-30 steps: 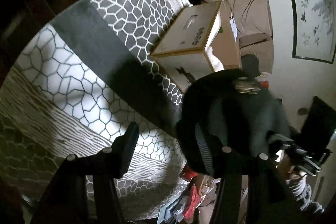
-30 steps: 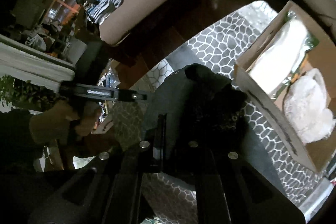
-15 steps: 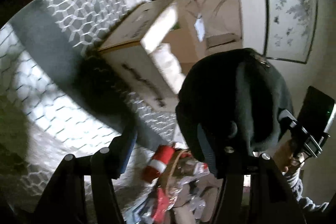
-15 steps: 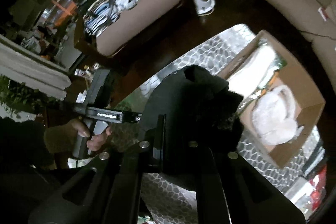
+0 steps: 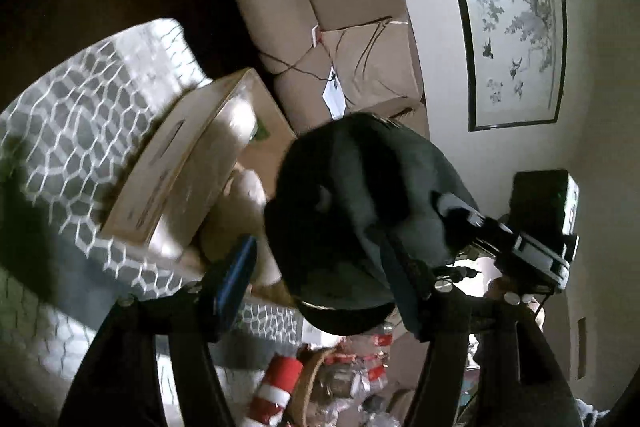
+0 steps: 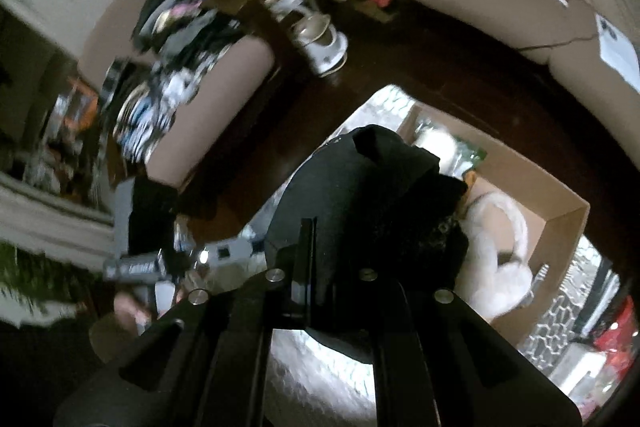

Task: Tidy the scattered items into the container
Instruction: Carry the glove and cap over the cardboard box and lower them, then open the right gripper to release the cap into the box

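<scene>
I had my left gripper (image 5: 320, 267) spread wide and empty beside the black cap (image 5: 360, 211), leaving the carry to the other hand. My right gripper (image 6: 348, 247) was clamped on the cap, held aloft over the near edge of the cardboard box (image 6: 560, 223), above the white earmuffs (image 6: 504, 259), presumably ready for release.

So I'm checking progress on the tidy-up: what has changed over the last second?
The black hat, shut in the right gripper, has been lifted off the patterned rug and carried toward the open cardboard box; it now hangs by the box's edge. The left gripper stays open. The white fluffy item stays inside.
</scene>
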Demonstrator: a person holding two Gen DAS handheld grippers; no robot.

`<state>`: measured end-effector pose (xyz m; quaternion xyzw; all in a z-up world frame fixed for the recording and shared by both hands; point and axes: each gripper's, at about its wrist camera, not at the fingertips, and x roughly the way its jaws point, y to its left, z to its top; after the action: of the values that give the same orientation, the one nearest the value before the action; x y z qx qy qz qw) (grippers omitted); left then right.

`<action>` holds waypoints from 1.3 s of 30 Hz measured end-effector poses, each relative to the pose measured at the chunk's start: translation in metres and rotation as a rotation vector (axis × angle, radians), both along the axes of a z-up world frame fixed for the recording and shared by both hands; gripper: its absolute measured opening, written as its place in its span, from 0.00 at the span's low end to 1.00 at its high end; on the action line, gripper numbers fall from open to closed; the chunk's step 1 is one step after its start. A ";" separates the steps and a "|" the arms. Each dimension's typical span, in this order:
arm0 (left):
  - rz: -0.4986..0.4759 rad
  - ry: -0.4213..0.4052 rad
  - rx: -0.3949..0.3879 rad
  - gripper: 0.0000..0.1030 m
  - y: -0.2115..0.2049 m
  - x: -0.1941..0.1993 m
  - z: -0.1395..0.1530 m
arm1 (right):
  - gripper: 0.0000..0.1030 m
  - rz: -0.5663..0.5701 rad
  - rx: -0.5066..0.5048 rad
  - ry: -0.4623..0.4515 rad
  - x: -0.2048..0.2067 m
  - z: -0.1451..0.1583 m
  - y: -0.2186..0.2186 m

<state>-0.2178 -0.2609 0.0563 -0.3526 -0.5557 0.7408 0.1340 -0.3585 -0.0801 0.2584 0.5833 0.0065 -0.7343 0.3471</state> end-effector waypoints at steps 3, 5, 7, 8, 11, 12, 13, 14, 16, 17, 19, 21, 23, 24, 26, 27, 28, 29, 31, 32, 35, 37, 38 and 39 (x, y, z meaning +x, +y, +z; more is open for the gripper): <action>-0.001 -0.007 -0.010 0.63 0.004 -0.024 -0.004 | 0.07 -0.078 -0.046 -0.024 -0.028 -0.019 0.005; 0.005 -0.007 -0.018 0.63 0.005 -0.034 -0.005 | 0.07 -0.134 -0.097 -0.053 -0.045 -0.034 0.011; 0.010 -0.007 -0.031 0.63 0.008 -0.042 -0.006 | 0.07 -0.202 -0.160 -0.080 -0.058 -0.051 0.022; 0.010 -0.009 -0.040 0.63 0.010 -0.046 -0.007 | 0.07 -0.244 -0.203 -0.098 -0.064 -0.062 0.030; -0.006 -0.028 -0.074 0.63 0.019 -0.060 -0.014 | 0.07 -0.375 -0.321 -0.164 -0.074 -0.101 0.063; -0.016 -0.038 -0.087 0.63 0.024 -0.065 -0.016 | 0.07 -0.434 -0.355 -0.190 -0.074 -0.118 0.080; -0.029 -0.048 -0.099 0.63 0.030 -0.071 -0.019 | 0.07 -0.503 -0.389 -0.219 -0.072 -0.137 0.100; -0.048 -0.059 -0.113 0.63 0.038 -0.079 -0.022 | 0.07 -0.574 -0.409 -0.240 -0.068 -0.158 0.122; -0.102 -0.083 -0.144 0.63 0.057 -0.095 -0.027 | 0.09 -0.684 -0.387 -0.247 -0.058 -0.192 0.163; -0.137 -0.093 -0.164 0.63 0.068 -0.104 -0.030 | 0.10 -0.732 -0.354 -0.247 -0.053 -0.207 0.182; -0.219 -0.133 -0.233 0.63 0.096 -0.121 -0.036 | 0.17 -0.803 -0.297 -0.247 -0.045 -0.232 0.216; -0.295 -0.166 -0.303 0.63 0.121 -0.133 -0.042 | 0.23 -0.822 -0.223 -0.231 -0.041 -0.244 0.237; -0.370 -0.195 -0.390 0.63 0.147 -0.142 -0.048 | 0.20 -0.788 -0.205 -0.235 -0.041 -0.247 0.241; -0.399 -0.202 -0.425 0.63 0.157 -0.145 -0.049 | 0.29 -0.767 -0.159 -0.225 -0.041 -0.245 0.237; -0.439 -0.205 -0.487 0.63 0.173 -0.149 -0.051 | 0.39 -0.715 0.011 -0.187 -0.043 -0.238 0.226; -0.447 -0.210 -0.506 0.63 0.177 -0.150 -0.052 | 0.39 -0.688 0.053 -0.172 -0.042 -0.234 0.221; -0.451 -0.219 -0.514 0.63 0.179 -0.151 -0.054 | 0.41 -0.676 0.082 -0.149 -0.040 -0.226 0.217; -0.451 -0.229 -0.511 0.63 0.180 -0.153 -0.056 | 0.41 -0.667 0.088 -0.124 -0.038 -0.218 0.215; -0.437 -0.243 -0.502 0.63 0.179 -0.154 -0.058 | 0.41 -0.670 0.084 -0.055 -0.032 -0.199 0.217; -0.428 -0.245 -0.498 0.63 0.179 -0.155 -0.059 | 0.41 -0.676 0.054 -0.027 -0.030 -0.192 0.223; -0.420 -0.247 -0.503 0.63 0.179 -0.160 -0.061 | 0.41 -0.676 -0.092 0.004 -0.039 -0.182 0.231; -0.419 -0.241 -0.527 0.63 0.183 -0.167 -0.064 | 0.41 -0.674 -0.117 -0.031 -0.059 -0.191 0.223; -0.418 -0.239 -0.532 0.63 0.185 -0.170 -0.065 | 0.41 -0.678 -0.116 -0.050 -0.069 -0.197 0.216; -0.422 -0.238 -0.542 0.65 0.189 -0.173 -0.066 | 0.42 -0.682 -0.116 -0.062 -0.076 -0.201 0.212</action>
<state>-0.3909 -0.0717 -0.0094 -0.5659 -0.2659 0.7711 0.1201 -0.4346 0.1317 0.0576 0.5535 -0.2408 -0.7890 0.1143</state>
